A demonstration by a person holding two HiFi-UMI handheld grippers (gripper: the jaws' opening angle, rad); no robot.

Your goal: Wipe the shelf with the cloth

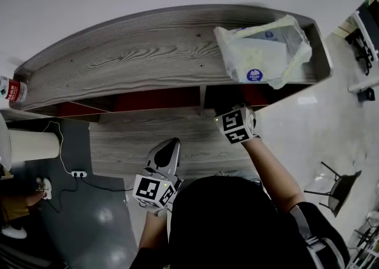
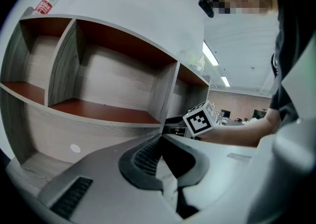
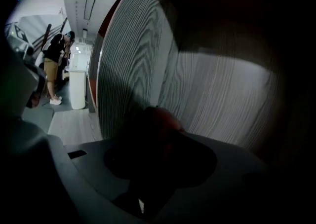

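Inside right-hand compartment (image 1: pixel 225 95) of grey wood-grain shelf (image 1: pixel 148 54) | right gripper (image 3: pixel 153 141) pinches dark reddish cloth (image 3: pixel 160 118), grained wall (image 3: pixel 207 85) just ahead | left gripper (image 2: pixel 162 141) closed, empty, well back, so right is nearer.

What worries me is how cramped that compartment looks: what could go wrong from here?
The right gripper holds the dark cloth close to the wooden wall in a dim compartment, so its jaws might scrape the wood. Pulling out, it could snag the plastic bag at the shelf top front edge just above and drag it down.
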